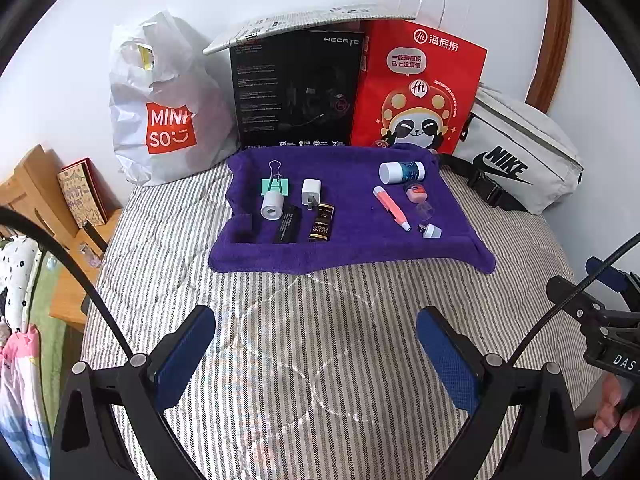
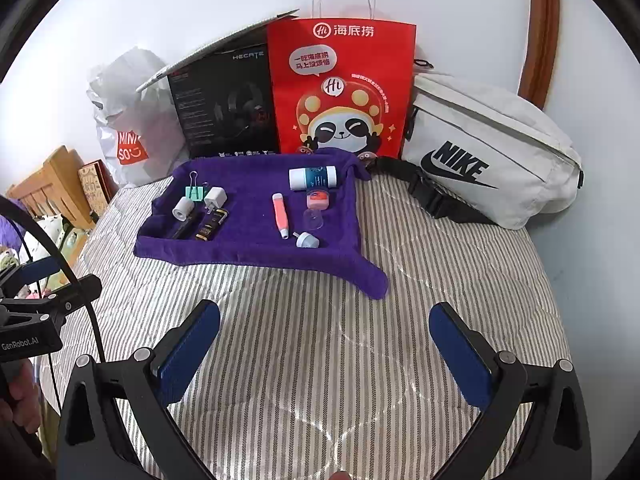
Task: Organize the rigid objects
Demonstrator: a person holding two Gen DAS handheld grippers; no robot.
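A: Small items sit on the purple towel in 2 clusters. Toward 9 o'clock: binder clip, white cylinder, charger plug, black stick, gold-label tube, all just beside or touching each other. Toward 3 o'clock: white-capped bottle, pink pen, pink pot, clear cap, small grey plug.

B: Progress?

A: Can't settle it. 2 groups already fits a finished sort; it equally fits a layout waiting to be moved into the bags at 12 o'clock. No sorting rule visible.

B: Grippers?

A: Left gripper and right gripper both have jaws spread wide, nothing between them, over the striped bed cover, well short of the towel.

B: View differences?

A: Left wrist view shows the full Miniso bag and the right gripper's body at 3 o'clock. Right wrist view shows the whole Nike pouch, the clear cap more plainly, and the left gripper's body at 9 o'clock. Headset box and red paper bag appear in both.
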